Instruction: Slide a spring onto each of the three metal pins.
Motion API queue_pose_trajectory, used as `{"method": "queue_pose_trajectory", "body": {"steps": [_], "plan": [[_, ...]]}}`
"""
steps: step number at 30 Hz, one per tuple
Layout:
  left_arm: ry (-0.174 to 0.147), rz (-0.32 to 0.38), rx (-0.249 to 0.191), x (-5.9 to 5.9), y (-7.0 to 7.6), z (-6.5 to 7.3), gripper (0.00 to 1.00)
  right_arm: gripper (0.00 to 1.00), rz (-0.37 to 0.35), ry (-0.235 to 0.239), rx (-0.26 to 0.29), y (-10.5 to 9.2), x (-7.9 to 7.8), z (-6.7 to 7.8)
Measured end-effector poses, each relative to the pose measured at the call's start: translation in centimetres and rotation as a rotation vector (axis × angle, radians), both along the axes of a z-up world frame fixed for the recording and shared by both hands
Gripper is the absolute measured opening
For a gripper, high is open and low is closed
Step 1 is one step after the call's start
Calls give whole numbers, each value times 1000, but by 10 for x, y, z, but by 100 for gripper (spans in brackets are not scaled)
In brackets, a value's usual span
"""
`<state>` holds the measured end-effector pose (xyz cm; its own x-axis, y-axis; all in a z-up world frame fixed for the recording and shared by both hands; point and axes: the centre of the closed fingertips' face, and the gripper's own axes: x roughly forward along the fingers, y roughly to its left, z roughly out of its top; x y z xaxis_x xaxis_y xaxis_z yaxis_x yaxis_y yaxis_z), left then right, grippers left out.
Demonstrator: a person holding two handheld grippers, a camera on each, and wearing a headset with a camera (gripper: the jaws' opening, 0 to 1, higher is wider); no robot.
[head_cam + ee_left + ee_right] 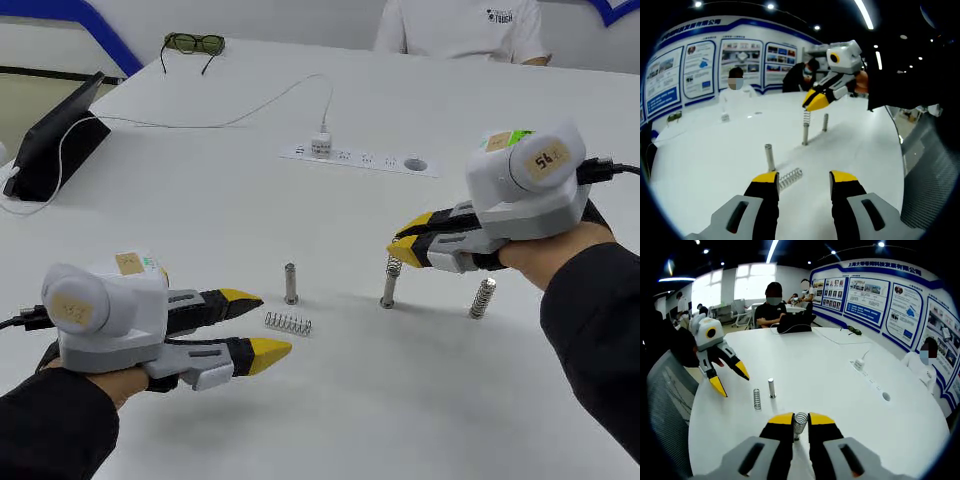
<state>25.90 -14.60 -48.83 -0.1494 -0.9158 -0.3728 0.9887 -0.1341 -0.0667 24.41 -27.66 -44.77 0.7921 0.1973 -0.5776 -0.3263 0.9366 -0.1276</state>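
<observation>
White counter (200, 210), lit evenly. Right gripper (405, 247) is pinched narrow on a spring (394, 266) at the top of the middle pin (388, 292), with the coil in line with the shaft, presumably so it slides straight down. The right-hand pin (483, 298) is already sheathed. Left gripper (262, 325) has its jaws wide, pointed at the loose spring (288, 323) lying just beside the bare pin (291, 283). This looks staged for pickup.
</observation>
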Motion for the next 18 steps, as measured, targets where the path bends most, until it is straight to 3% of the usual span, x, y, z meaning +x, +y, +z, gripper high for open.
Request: {"method": "queue_pose_trajectory", "body": {"steps": [18], "plan": [[7, 5, 5, 0, 0, -4, 41, 12, -13, 43, -8, 0, 3, -29]]}}
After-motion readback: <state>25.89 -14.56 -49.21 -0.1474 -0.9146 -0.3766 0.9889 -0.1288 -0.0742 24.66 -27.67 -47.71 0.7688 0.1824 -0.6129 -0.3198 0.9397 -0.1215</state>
